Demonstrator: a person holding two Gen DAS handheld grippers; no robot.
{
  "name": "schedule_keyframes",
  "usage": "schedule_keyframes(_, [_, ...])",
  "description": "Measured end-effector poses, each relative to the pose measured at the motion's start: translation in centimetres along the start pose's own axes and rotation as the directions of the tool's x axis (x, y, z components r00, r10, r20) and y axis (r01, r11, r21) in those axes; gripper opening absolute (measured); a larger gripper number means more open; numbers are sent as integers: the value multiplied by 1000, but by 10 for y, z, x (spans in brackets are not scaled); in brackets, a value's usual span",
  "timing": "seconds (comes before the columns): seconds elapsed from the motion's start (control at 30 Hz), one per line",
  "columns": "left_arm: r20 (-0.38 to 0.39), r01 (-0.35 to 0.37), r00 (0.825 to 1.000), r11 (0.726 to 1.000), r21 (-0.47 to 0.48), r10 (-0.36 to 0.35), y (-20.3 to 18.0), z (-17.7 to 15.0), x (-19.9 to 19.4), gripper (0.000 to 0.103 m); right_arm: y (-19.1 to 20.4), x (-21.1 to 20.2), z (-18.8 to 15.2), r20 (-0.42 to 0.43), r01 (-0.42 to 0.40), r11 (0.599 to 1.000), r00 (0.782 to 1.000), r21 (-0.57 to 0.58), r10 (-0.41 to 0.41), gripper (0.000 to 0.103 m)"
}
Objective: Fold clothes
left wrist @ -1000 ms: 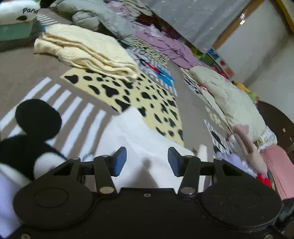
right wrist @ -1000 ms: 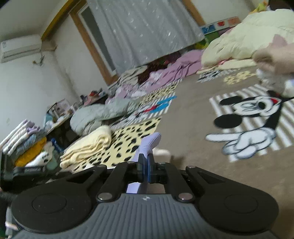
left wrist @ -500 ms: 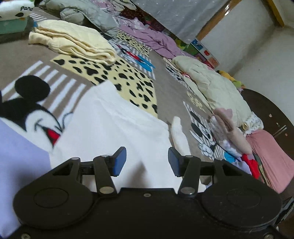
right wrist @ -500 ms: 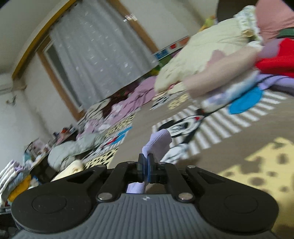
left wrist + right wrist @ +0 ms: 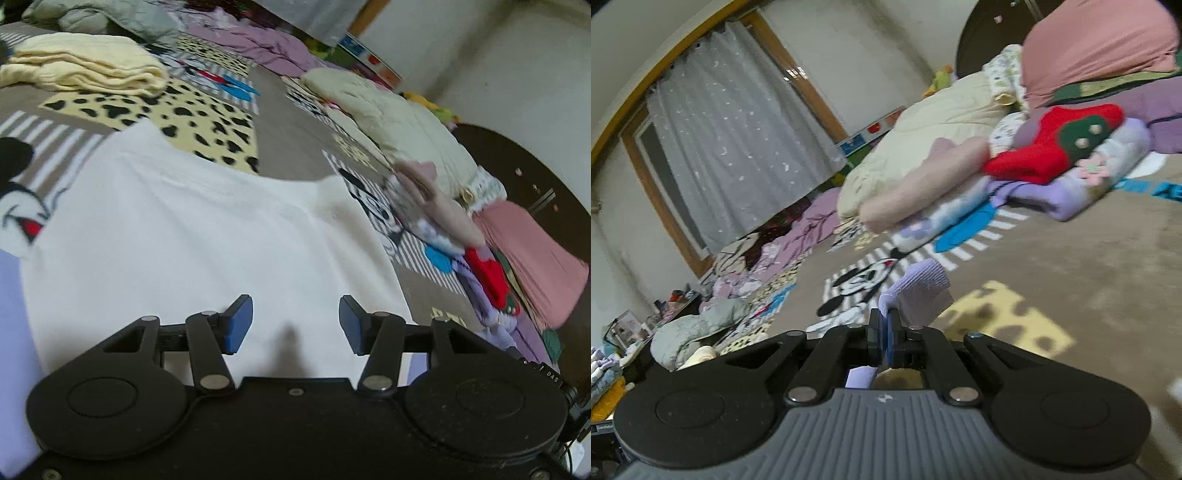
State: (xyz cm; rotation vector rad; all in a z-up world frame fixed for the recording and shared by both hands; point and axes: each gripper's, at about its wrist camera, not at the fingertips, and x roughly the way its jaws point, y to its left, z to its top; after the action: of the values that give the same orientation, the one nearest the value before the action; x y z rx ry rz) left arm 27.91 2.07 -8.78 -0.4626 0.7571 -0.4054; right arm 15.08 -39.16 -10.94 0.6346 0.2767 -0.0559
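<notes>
White flat knit garment (image 5: 207, 229) lay on carpeted floor (image 5: 291, 162) directly ahead of and under left gripper (image 5: 295, 325), jaws apart, empty. Right gripper (image 5: 885, 332) jaws clamped on lilac ribbed cloth (image 5: 916, 291).

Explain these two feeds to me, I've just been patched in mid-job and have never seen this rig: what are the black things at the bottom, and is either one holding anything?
There is no robot arm here. A person carries a two-finger gripper in each hand, and each gripper has a fisheye camera looking forward along its fingers, so the black parts are the grippers themselves.

The left wrist view shows the left gripper with its blue-padded fingers apart and empty, above a white garment spread on the cartoon-print carpet. A folded cream blanket lies farther off.

The right wrist view shows the right gripper shut on a piece of lavender cloth. Beyond it is a heap of unfolded clothes beside a cream quilt.
</notes>
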Motion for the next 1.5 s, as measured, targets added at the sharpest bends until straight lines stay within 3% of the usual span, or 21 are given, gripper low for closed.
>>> schedule_keyframes(0.2, [-62, 59, 997, 991, 122, -52, -34, -17, 15, 51, -22, -8, -6, -34, 51, 998, 998, 38, -49, 4])
schedule_keyframes(0.3, [-105, 123, 990, 959, 254, -99, -63, -36, 19, 51, -37, -1, -12, -80, 39, 995, 996, 91, -32, 6])
schedule_keyframes(0.5, [-160, 179, 980, 856, 485, -114, -114, -89, 29, 48, -46, 16, -16, -102, 18, 984, 995, 180, 0, 14])
schedule_keyframes(0.57, [-259, 193, 965, 791, 580, -45, -128, -112, 45, 49, -43, 21, -16, -104, 3, 985, 994, 175, 15, 14])
schedule_keyframes(0.6, [-233, 166, 972, 737, 655, -12, -135, -123, 45, 48, -39, 22, -15, -99, 3, 988, 995, 153, 12, 14])
schedule_keyframes(0.63, [-210, 152, 978, 708, 689, -5, -140, -126, 42, 48, -35, 22, -14, -88, 9, 993, 996, 121, 1, 10])
schedule_keyframes(0.77, [-146, 187, 982, 743, 643, -121, -141, -110, 28, 48, -20, 8, -3, -2, 8, 999, 1000, 38, -8, 5])
schedule_keyframes(0.87, [-179, 249, 968, 730, 636, -174, -142, -111, 32, 48, -20, 1, 4, 21, -14, 999, 1000, 42, 13, 5])
schedule_keyframes(0.93, [-296, 272, 951, 703, 658, -91, -145, -125, 52, 48, -22, 1, 5, 8, -5, 999, 1000, 35, 5, 5])
schedule_keyframes(1.0, [-287, 270, 954, 658, 703, -85, -147, -132, 50, 48, -24, 7, 4, -40, 56, 998, 998, 6, -56, 8])
schedule_keyframes(1.03, [-276, 275, 956, 652, 707, -103, -149, -130, 46, 48, -28, 15, 1, -104, 131, 991, 986, -6, -131, 20])
schedule_keyframes(1.07, [-258, 285, 956, 672, 684, -143, -149, -123, 41, 48, -39, 19, -3, -149, 181, 983, 974, 40, -173, 20])
schedule_keyframes(1.13, [-233, 306, 951, 708, 637, -202, -147, -115, 37, 48, -56, 15, -4, -144, 167, 972, 979, 168, -143, 24])
schedule_keyframes(1.17, [-224, 316, 948, 724, 613, -224, -145, -112, 36, 48, -56, 13, -1, -132, 168, 973, 980, 158, -148, 35])
schedule_keyframes(1.23, [-261, 336, 939, 749, 571, -222, -141, -115, 47, 48, -55, 16, 3, -124, 156, 979, 982, 133, -139, 40])
schedule_keyframes(1.27, [-322, 338, 930, 756, 561, -177, -139, -121, 61, 48, -56, 18, 3, -126, 144, 979, 984, 144, -126, 40])
schedule_keyframes(1.33, [-355, 350, 921, 734, 582, -158, -144, -123, 61, 48, -57, 25, 2, -138, 130, 979, 985, 154, -109, 39])
schedule_keyframes(1.37, [-355, 359, 919, 730, 581, -170, -147, -118, 56, 48, -53, 29, 1, -146, 137, 983, 982, 121, -119, 28])
schedule_keyframes(1.4, [-334, 352, 924, 750, 559, -185, -146, -108, 51, 48, -47, 31, 2, -144, 180, 982, 975, 62, -169, 16])
schedule_keyframes(1.43, [-286, 324, 939, 772, 546, -192, -141, -98, 47, 48, -40, 31, 2, -131, 245, 969, 961, -13, -245, 14])
schedule_keyframes(1.5, [-191, 265, 963, 817, 513, -192, -131, -79, 40, 48, -27, 24, 5, -70, 324, 942, 942, -85, -330, 22])
